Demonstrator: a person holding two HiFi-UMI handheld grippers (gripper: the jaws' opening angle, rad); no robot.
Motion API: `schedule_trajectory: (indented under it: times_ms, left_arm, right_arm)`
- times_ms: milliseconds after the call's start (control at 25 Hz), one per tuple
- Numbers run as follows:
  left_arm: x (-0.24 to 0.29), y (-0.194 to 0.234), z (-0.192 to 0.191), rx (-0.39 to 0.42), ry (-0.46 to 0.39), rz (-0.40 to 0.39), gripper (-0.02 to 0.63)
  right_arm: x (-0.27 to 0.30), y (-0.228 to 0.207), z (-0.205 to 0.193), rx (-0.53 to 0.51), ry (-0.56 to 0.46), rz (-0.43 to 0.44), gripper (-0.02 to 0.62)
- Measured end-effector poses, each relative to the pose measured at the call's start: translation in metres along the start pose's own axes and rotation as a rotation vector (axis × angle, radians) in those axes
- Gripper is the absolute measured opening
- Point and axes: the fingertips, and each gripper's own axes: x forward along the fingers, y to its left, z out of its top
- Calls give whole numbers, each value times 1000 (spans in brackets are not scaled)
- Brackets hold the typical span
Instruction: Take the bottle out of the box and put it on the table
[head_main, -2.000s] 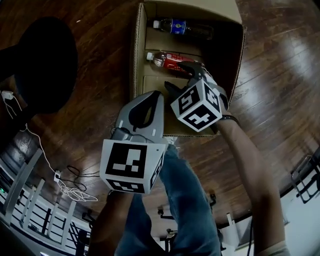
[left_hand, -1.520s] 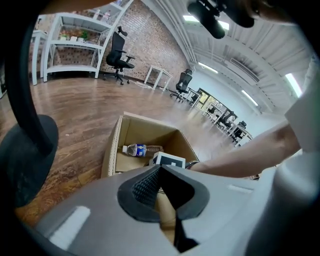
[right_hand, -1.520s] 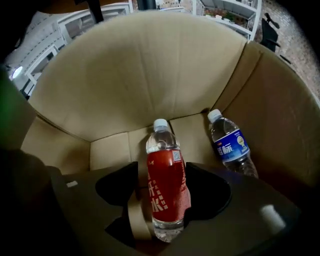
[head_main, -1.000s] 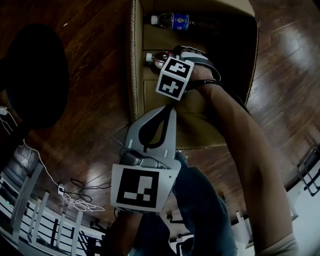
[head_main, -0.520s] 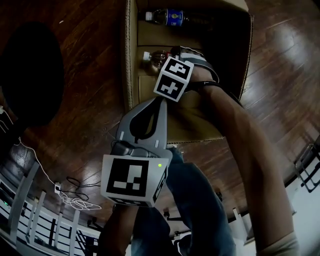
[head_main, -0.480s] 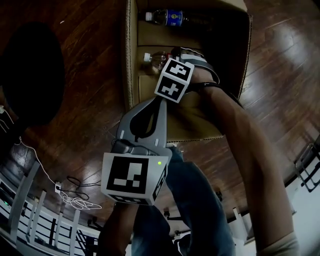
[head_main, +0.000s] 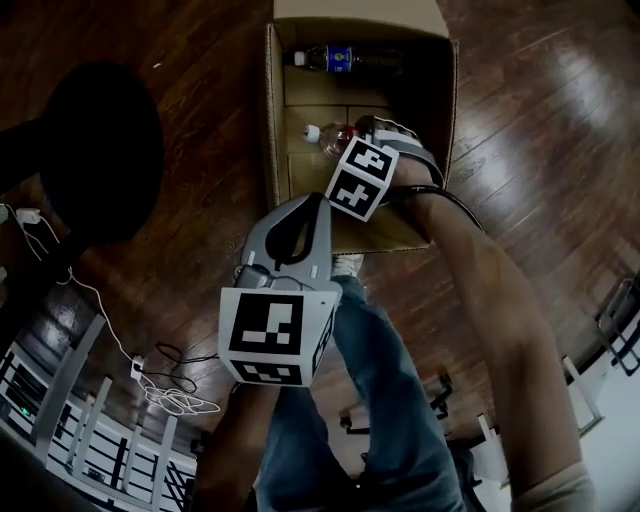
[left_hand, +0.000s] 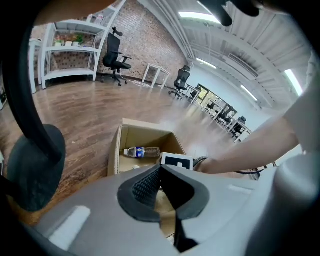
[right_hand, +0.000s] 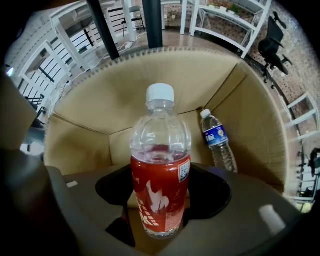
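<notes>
An open cardboard box (head_main: 275, 110) stands on the wooden floor. Two bottles are in it. A blue-label bottle (head_main: 340, 58) lies along the far wall. A red-label bottle (head_main: 333, 136) with a white cap is held by my right gripper (head_main: 362, 140), which reaches into the box. In the right gripper view the red-label bottle (right_hand: 160, 185) fills the gap between the jaws of the right gripper (right_hand: 160, 205), and the blue-label bottle (right_hand: 218, 142) lies behind it. My left gripper (head_main: 315, 205) hovers shut and empty before the box's near edge, and its tips meet in the left gripper (left_hand: 161, 169) view.
A dark round stool seat (head_main: 100, 150) stands left of the box. Loose white cables (head_main: 165, 395) lie on the floor at the lower left, near a white railing (head_main: 50, 420). The person's jeans-clad legs (head_main: 370, 400) are below the box.
My right gripper went from above the box's front down onto the red-label bottle and closed on it. The left gripper stayed near the front edge. The box now looks farther away.
</notes>
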Motion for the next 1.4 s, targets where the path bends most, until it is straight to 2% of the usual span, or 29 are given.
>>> schedule_trajectory:
  times_ms: [120, 360, 680, 920, 1160, 1400]
  left_arm:
    - [-22, -9, 15, 0, 1, 8, -3]
    - [-61, -30, 49, -11, -5, 17, -3]
    - [-110, -59, 83, 19, -23, 22, -3]
    - [-145, -69, 98, 32, -26, 29, -3]
    - [-174, -75, 124, 5, -71, 29, -3]
    - [-215, -92, 162, 33, -147, 41, -3]
  right_arm:
    - [-39, 5, 2, 44, -15, 32, 301]
    - [-104, 1, -4, 56, -1, 19, 299]
    - [-191, -10, 7, 116, -85, -15, 293]
    - [-245, -9, 15, 203, -188, -40, 287]
    - [-314, 0, 29, 331, -354, -33, 285]
    - [-405, 5, 56, 339, -508, -86, 286]
